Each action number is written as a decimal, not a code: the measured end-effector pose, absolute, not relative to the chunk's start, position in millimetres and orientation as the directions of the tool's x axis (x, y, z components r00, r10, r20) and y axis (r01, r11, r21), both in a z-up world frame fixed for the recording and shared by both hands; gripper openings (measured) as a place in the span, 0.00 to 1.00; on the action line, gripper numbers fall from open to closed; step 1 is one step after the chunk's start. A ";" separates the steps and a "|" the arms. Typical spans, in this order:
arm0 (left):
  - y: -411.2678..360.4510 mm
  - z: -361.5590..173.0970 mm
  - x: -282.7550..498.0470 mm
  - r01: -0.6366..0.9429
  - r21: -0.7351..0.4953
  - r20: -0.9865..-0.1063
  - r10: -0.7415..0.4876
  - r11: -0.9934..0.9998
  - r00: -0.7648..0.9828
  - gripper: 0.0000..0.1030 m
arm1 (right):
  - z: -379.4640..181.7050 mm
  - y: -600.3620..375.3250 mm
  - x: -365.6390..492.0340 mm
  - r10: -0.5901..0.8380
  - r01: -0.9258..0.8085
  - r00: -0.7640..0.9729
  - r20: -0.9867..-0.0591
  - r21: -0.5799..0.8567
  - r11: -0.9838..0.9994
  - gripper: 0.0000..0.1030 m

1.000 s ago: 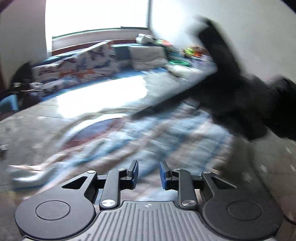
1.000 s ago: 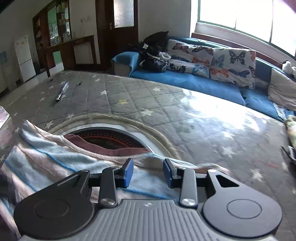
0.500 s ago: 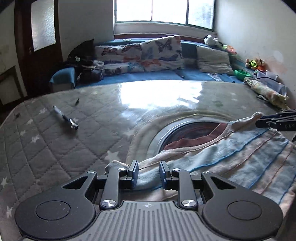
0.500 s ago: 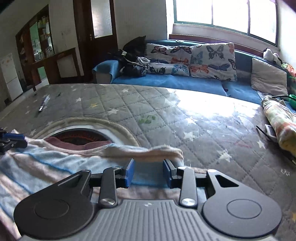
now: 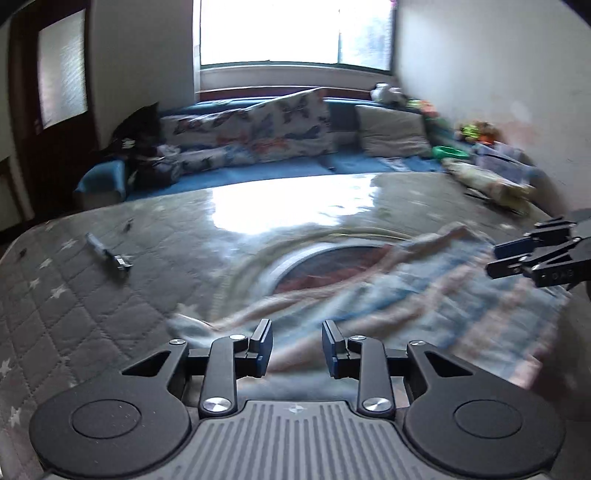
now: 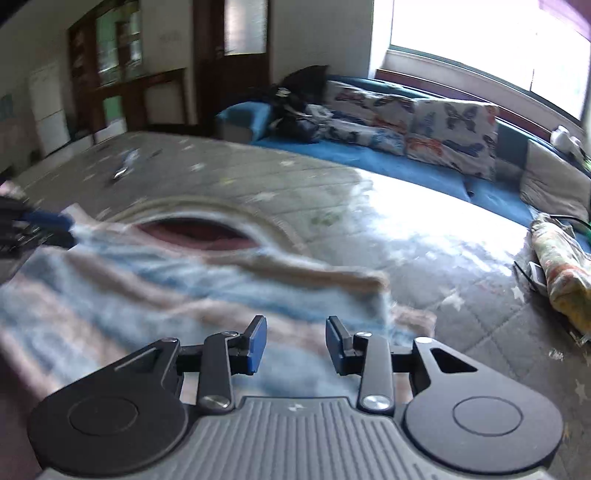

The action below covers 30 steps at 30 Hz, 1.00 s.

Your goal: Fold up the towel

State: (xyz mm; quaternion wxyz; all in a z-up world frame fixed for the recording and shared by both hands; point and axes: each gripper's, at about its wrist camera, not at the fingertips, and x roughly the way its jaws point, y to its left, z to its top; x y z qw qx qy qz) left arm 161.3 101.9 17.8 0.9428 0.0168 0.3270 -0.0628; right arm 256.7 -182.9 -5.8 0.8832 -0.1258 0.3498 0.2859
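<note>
Both claws hanging released, nothing held: left gripper (image 5: pixel 297 347), right gripper (image 6: pixel 295 341). Striped towel (image 6: pixel 155 291) lying just ahead; edges want squaring.

blown-out window (image 5: pixel 295 33) daylight glares on the quilt (image 5: pixel 280 206); both views motion-blurred, fisheye-bent at edges.

The left gripper (image 5: pixel 297 347) is held low, its blue-padded fingers (image 5: pixel 261 349) parted with a clear gap between them — nothing is clamped. The right gripper (image 6: pixel 295 345) is posed the same way, jaws apart and empty. Each one shows at the edge of the other's view — both point inward.
</note>
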 end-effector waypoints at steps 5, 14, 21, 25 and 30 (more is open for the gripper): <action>87.3 8.8 128.4 0.193 -0.007 -0.629 -0.154 0.981 0.762 0.32 | -5.4 -190.4 209.3 0.437 -0.641 0.570 -0.696 -0.044 0.766 0.38; 101.6 -8.6 102.5 0.160 0.008 -0.653 -0.116 0.987 0.748 0.34 | -15.1 -222.3 176.2 0.392 -0.603 0.592 -0.704 -0.064 0.796 0.40; 118.1 1.0 84.5 0.037 -0.026 -0.636 -0.045 0.999 0.770 0.35 | -12.8 -234.1 183.8 0.392 -0.563 0.604 -0.693 -0.024 0.826 0.40; 125.9 -4.7 80.3 -0.014 -0.045 -0.654 -0.019 0.999 0.757 0.35 | -14.9 -237.3 191.3 0.405 -0.545 0.605 -0.685 0.014 0.838 0.39; 129.7 -8.5 80.7 -0.017 -0.052 -0.660 -0.022 0.998 0.751 0.33 | -16.5 -242.2 196.0 0.410 -0.524 0.609 -0.679 0.044 0.851 0.33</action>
